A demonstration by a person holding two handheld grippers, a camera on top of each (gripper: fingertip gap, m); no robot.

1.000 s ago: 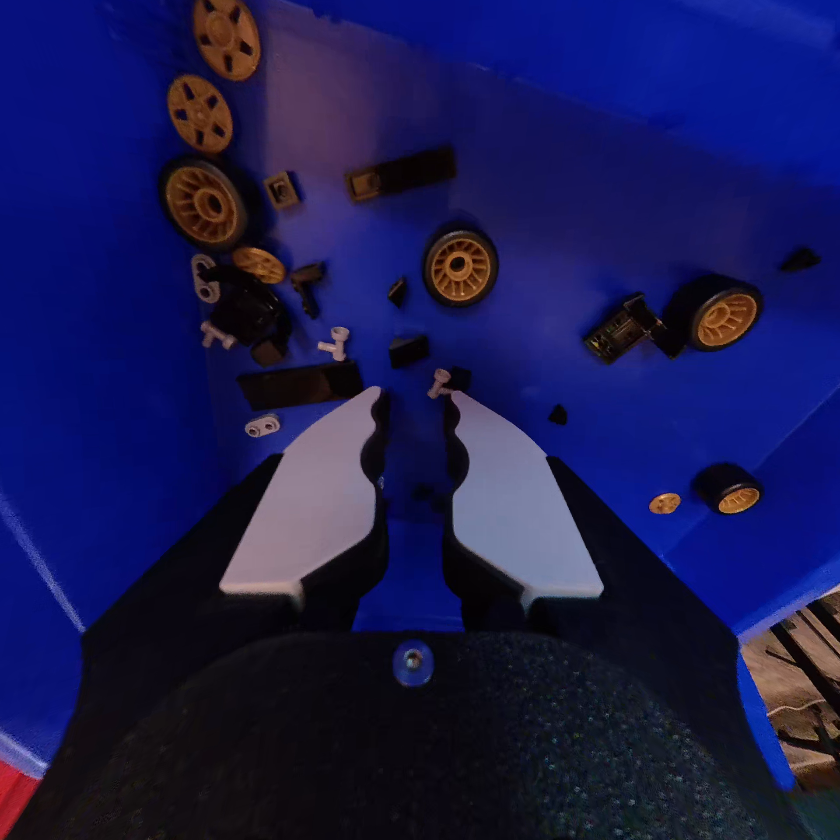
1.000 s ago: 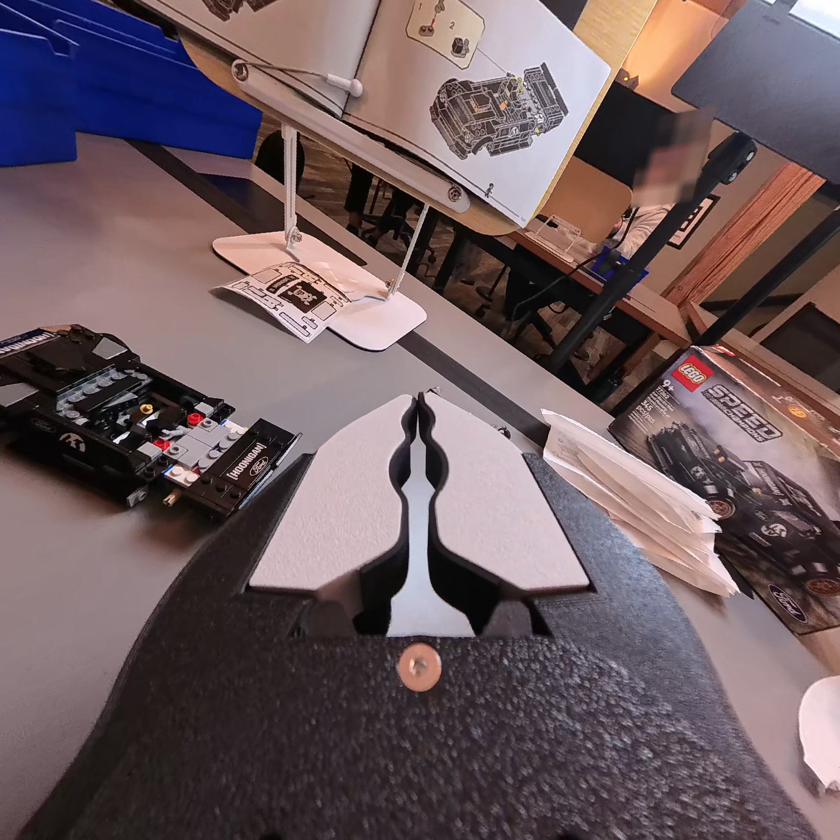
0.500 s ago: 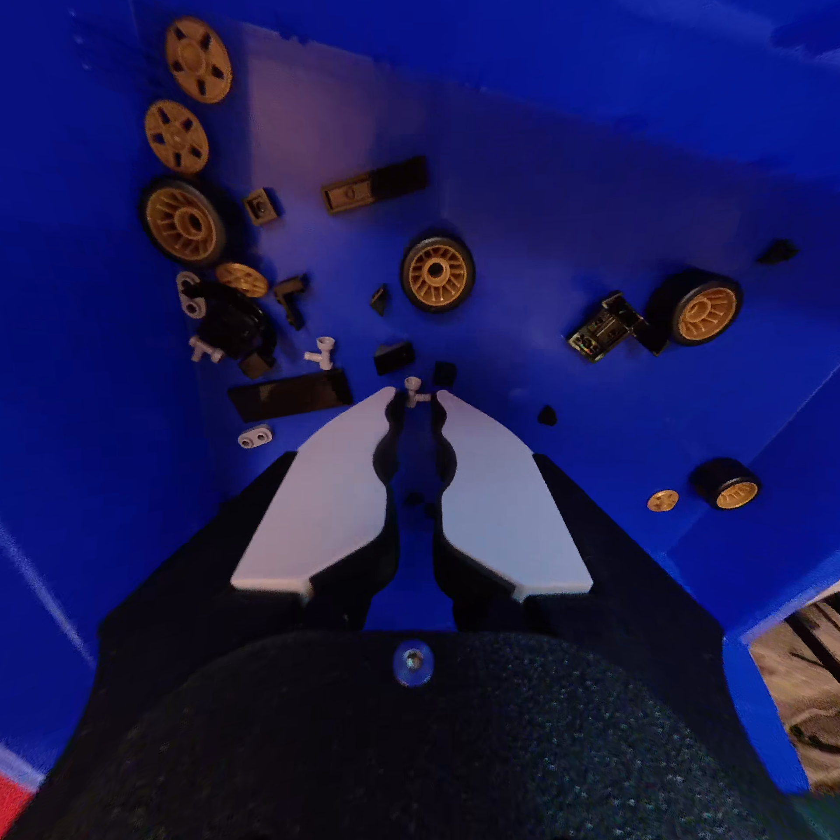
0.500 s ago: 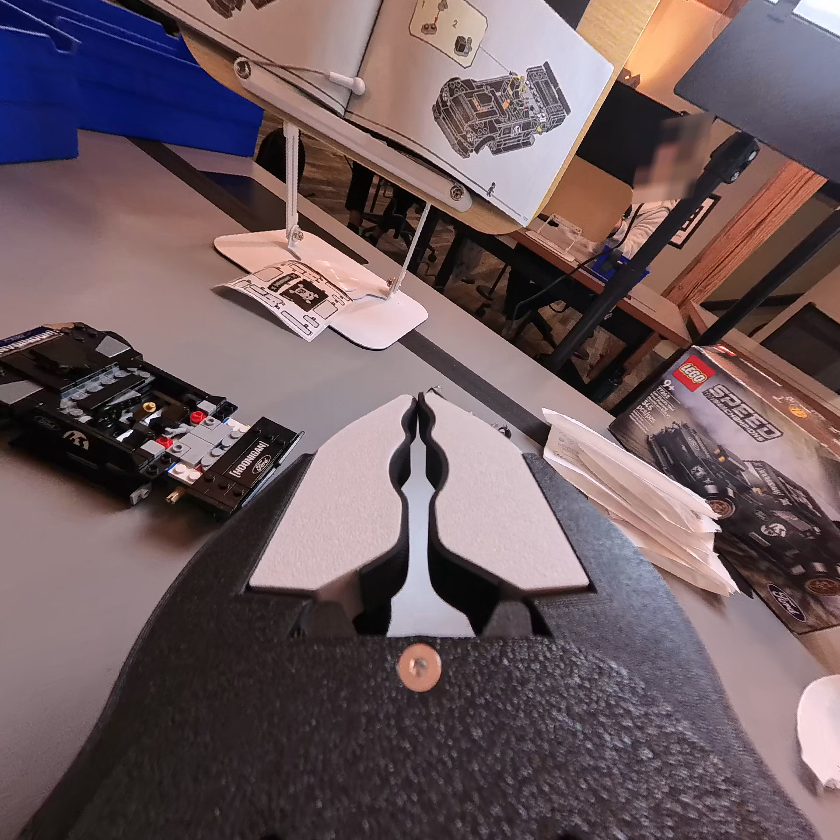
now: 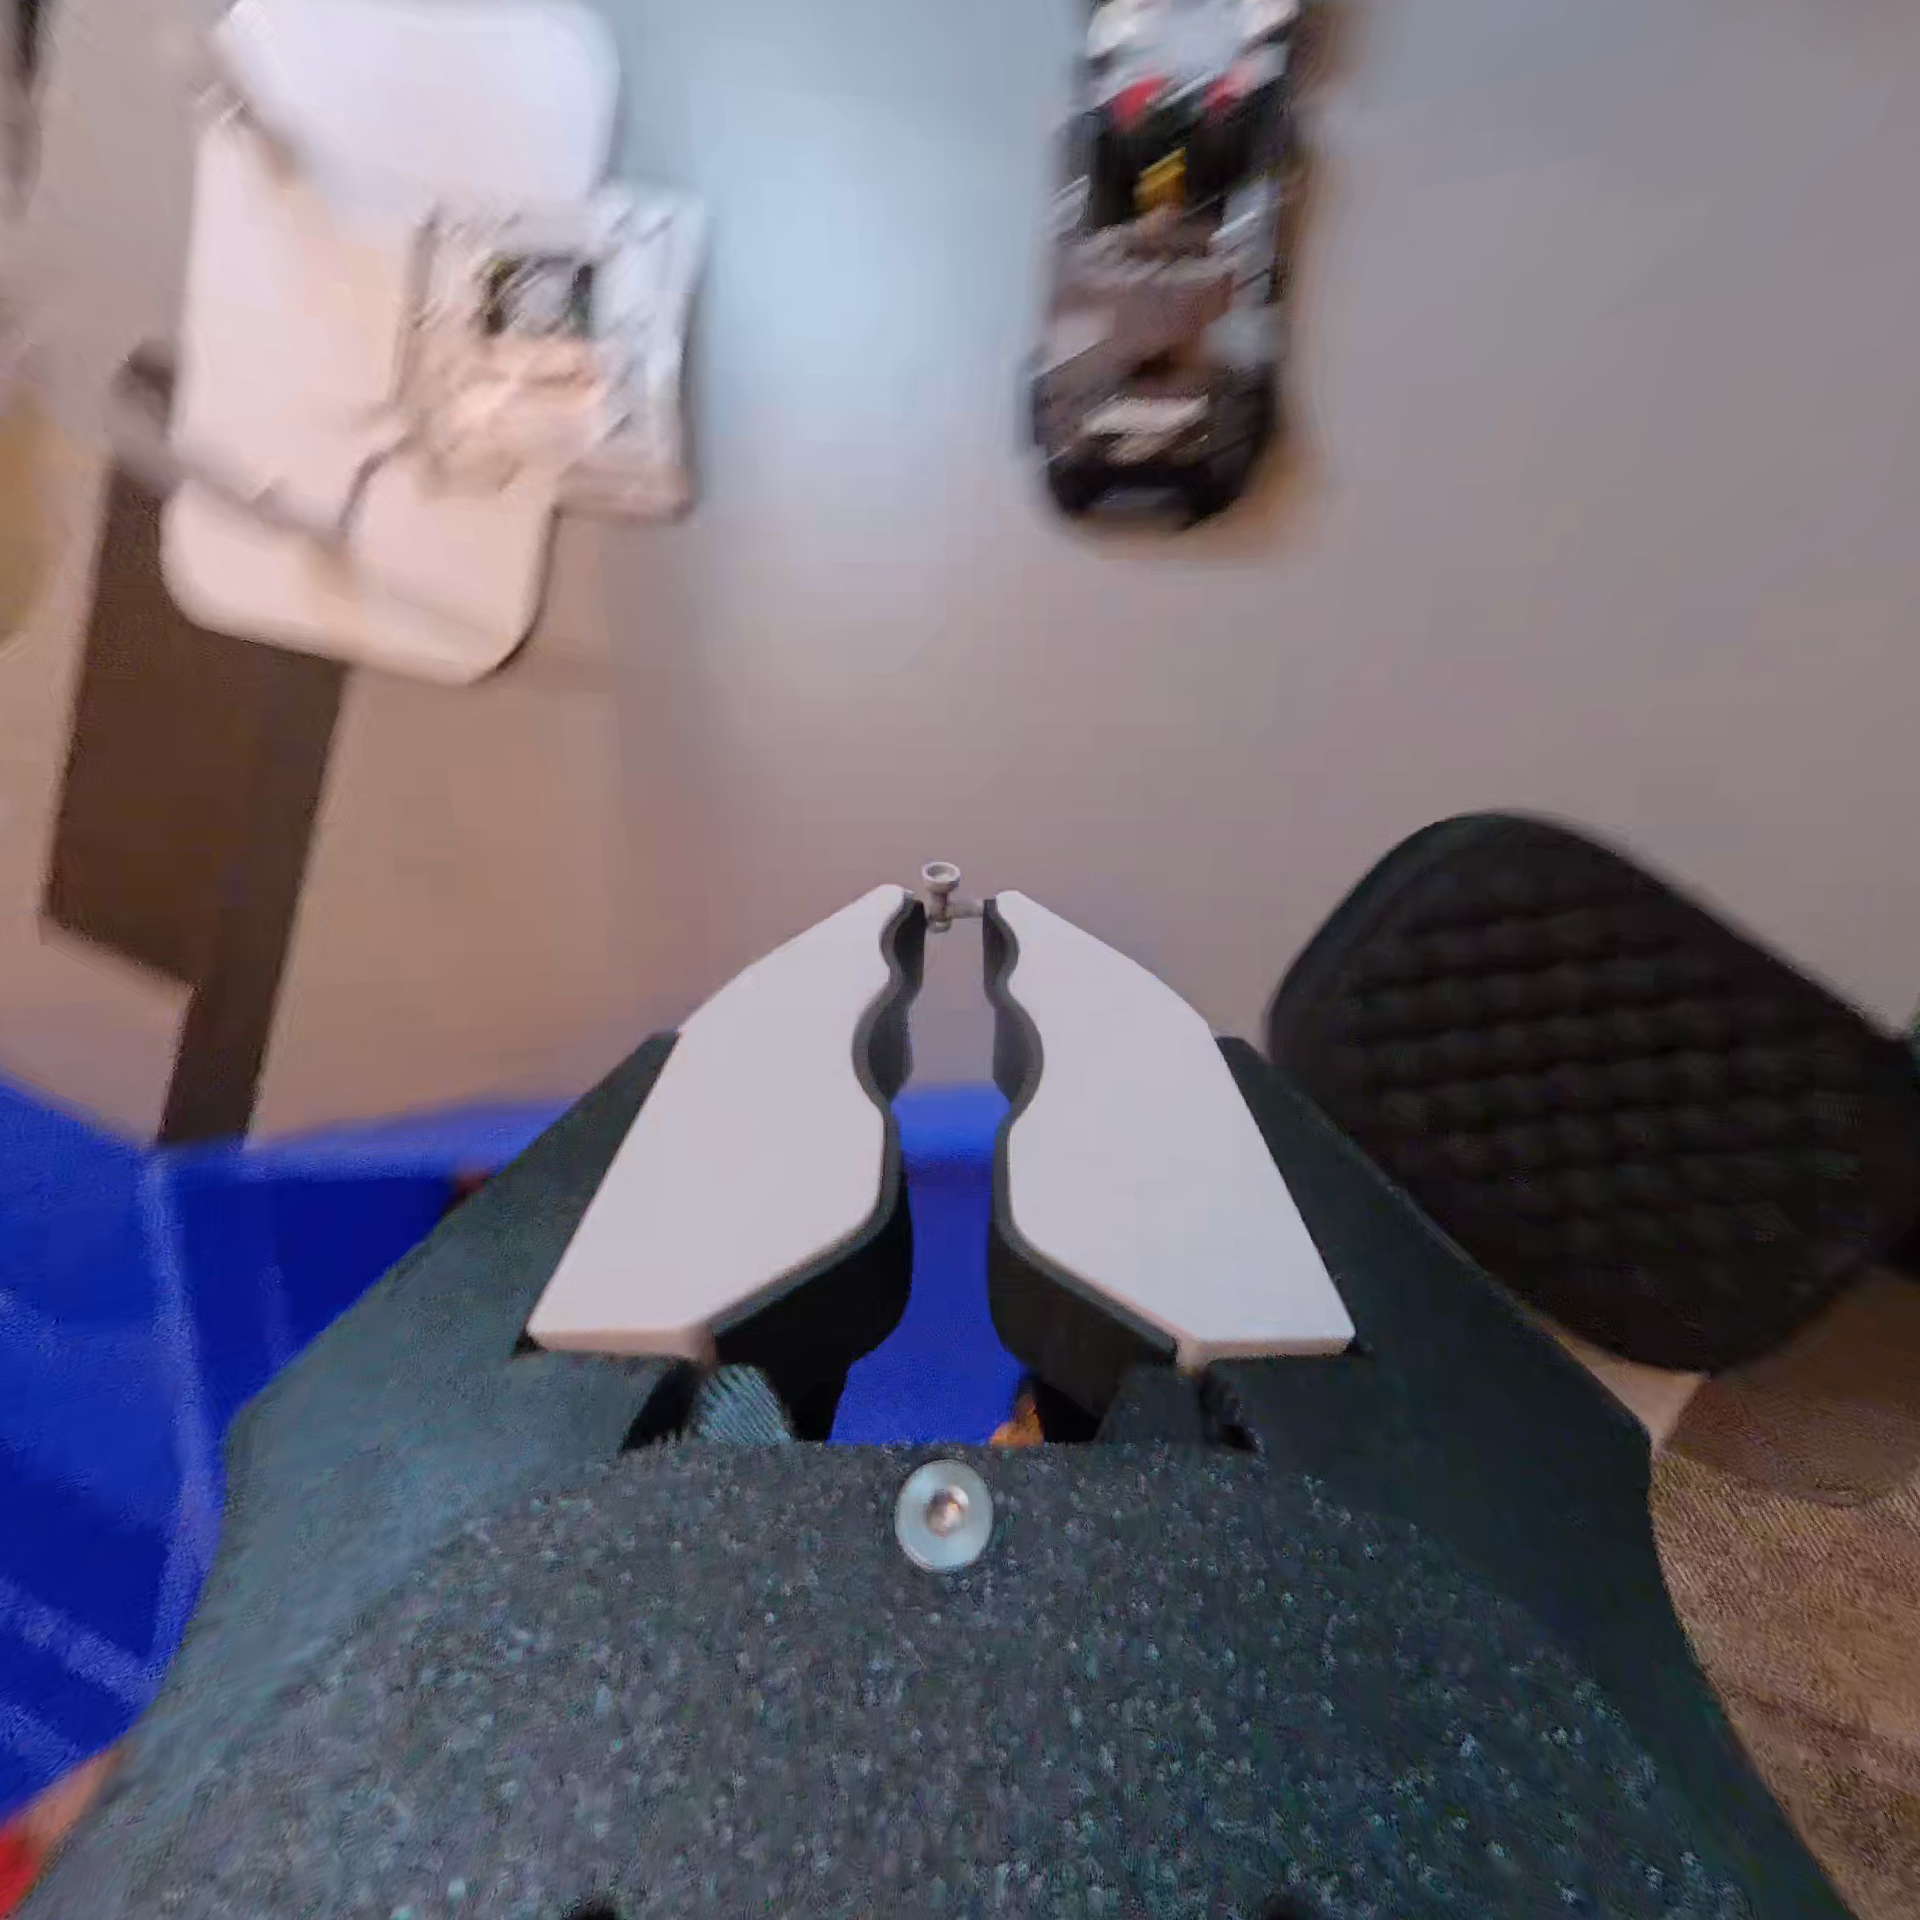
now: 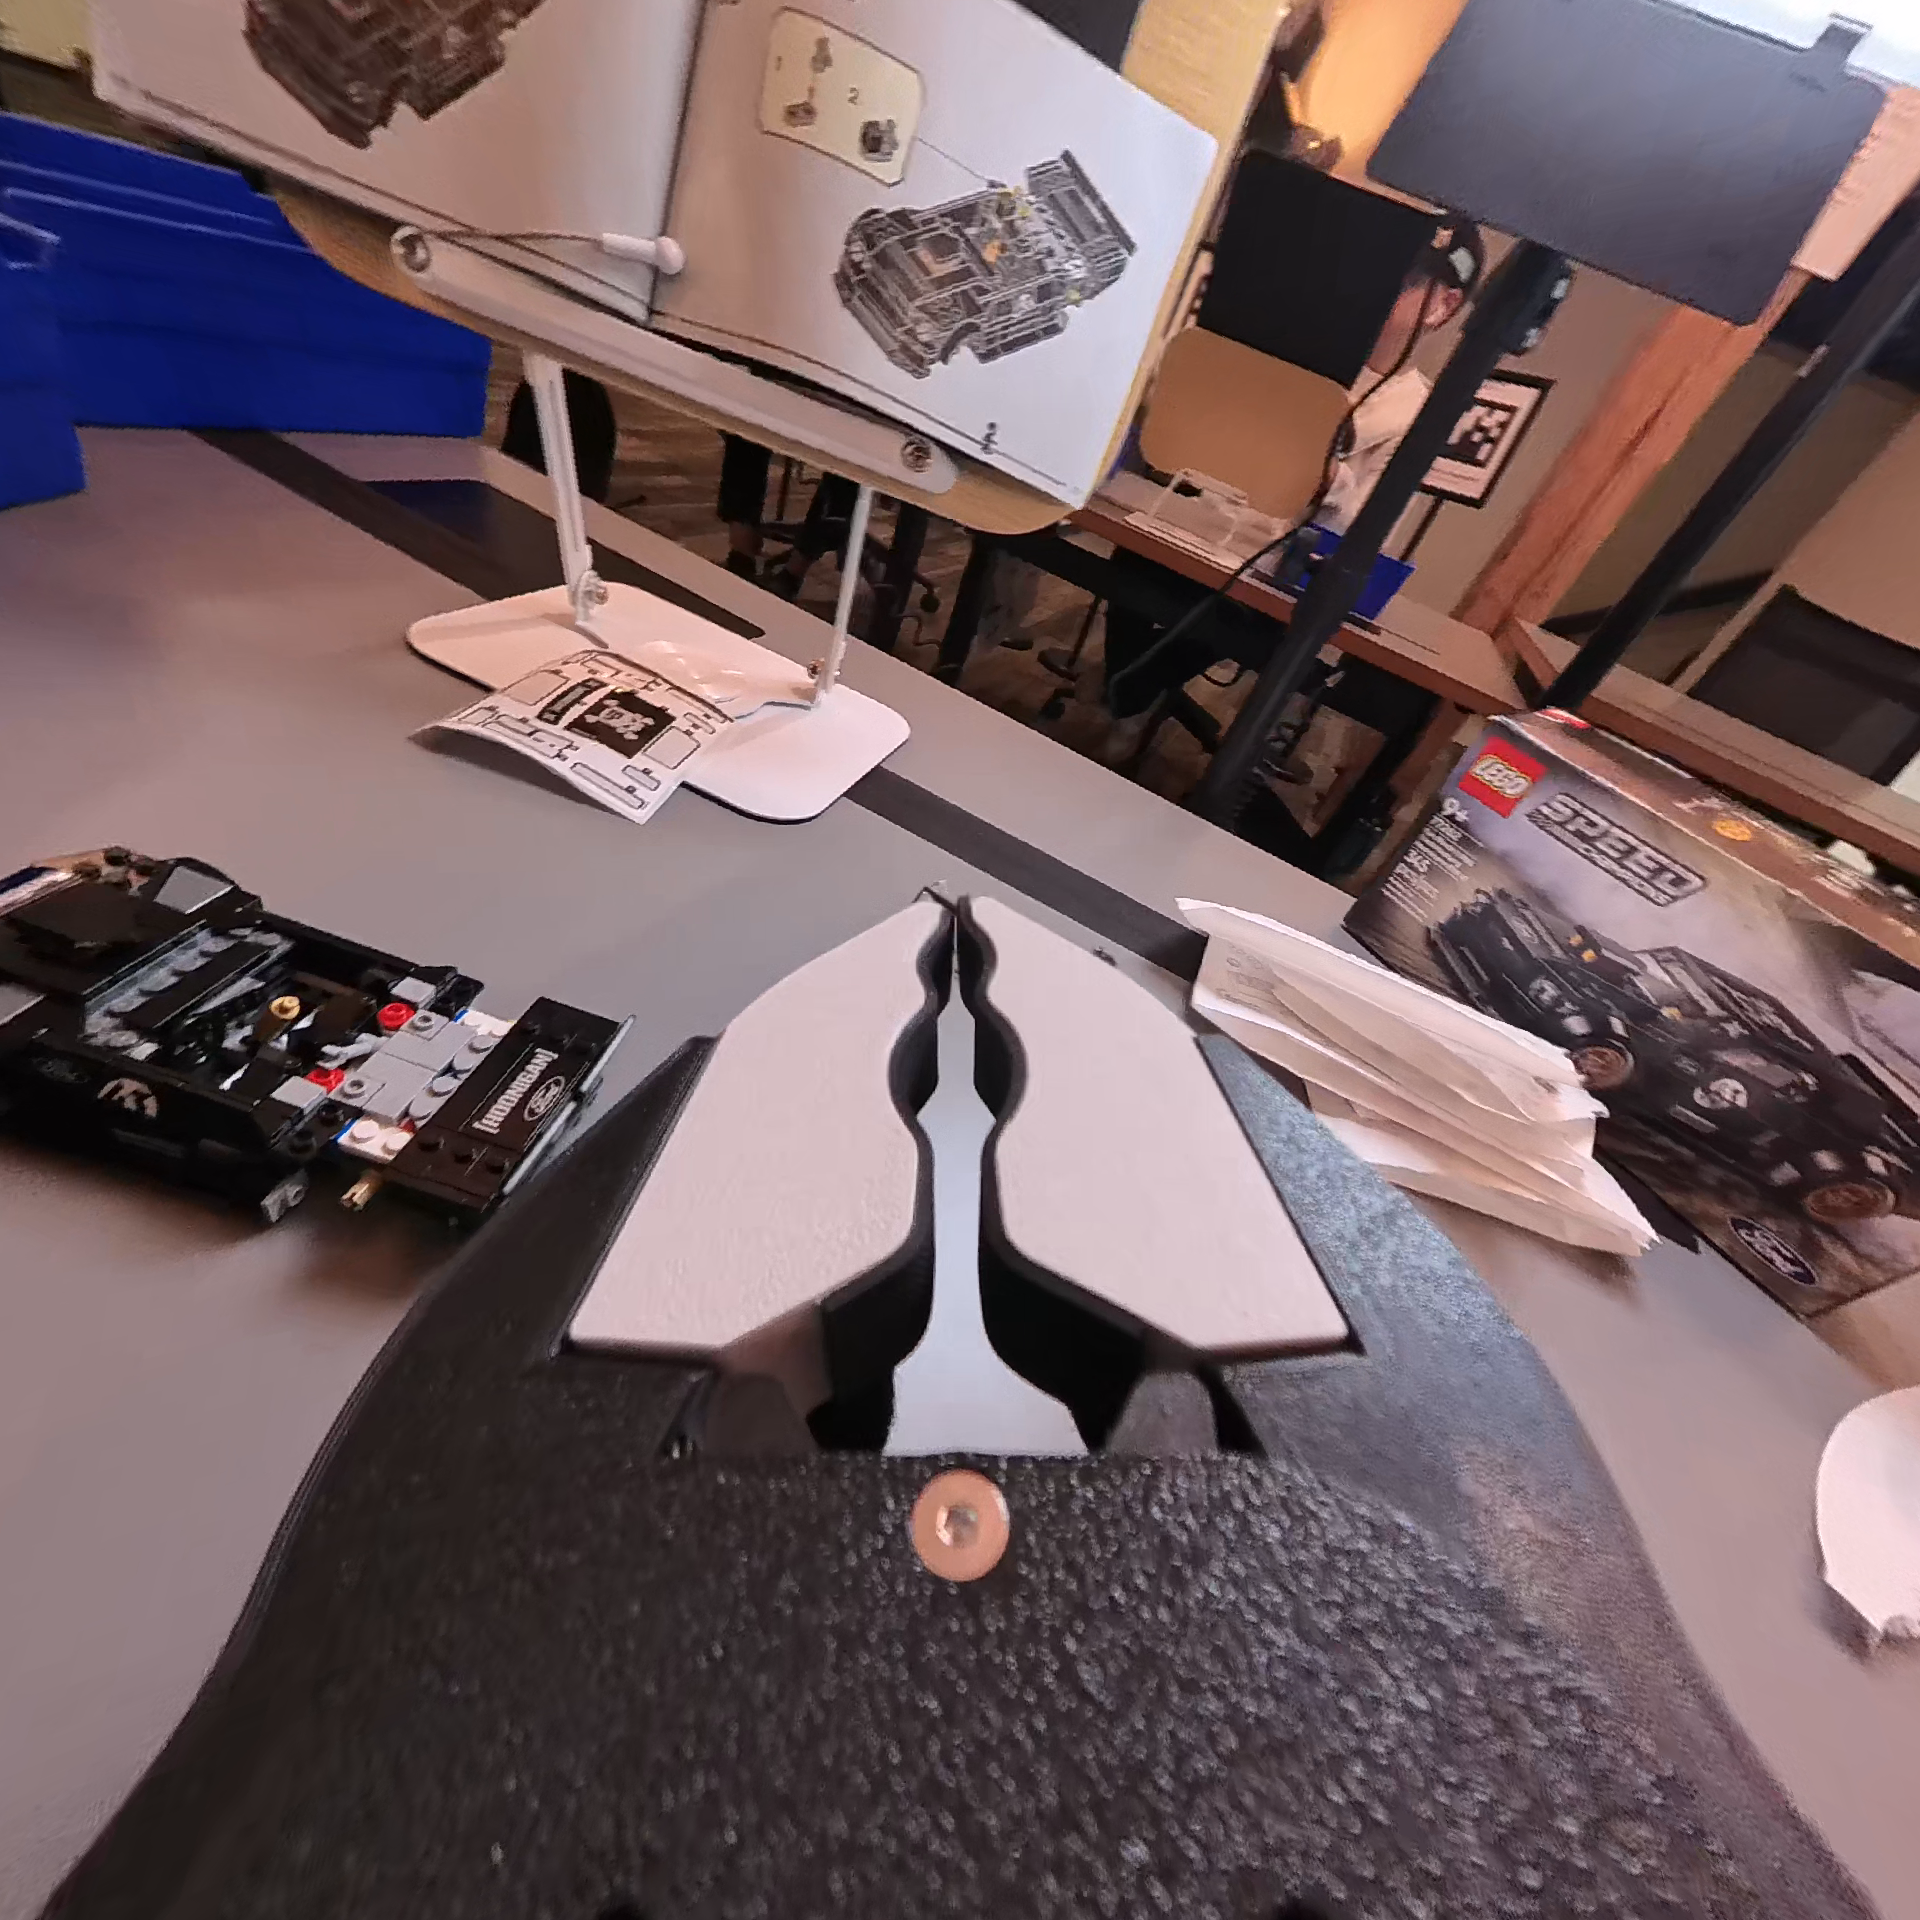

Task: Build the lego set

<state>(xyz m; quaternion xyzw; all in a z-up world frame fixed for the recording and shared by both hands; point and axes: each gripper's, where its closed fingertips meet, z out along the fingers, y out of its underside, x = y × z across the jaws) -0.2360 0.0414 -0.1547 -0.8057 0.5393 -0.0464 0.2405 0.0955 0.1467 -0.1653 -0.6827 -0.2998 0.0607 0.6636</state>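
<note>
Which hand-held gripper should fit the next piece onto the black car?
Left, probably. The left hand-held gripper already pinches a small grey pin at its fingertips, with the black car ahead. The right hand-held gripper is shut on nothing, beside the car.

Left wrist view: heavy motion blur smears the counter (image 5: 1455, 520) and everything on it, while the left hand-held gripper (image 5: 943, 906) stays sharp. Right wrist view: bright, even indoor light, soft shadows, mild blur, wide-angle bending at the edges, warm glow at upper right.
</note>
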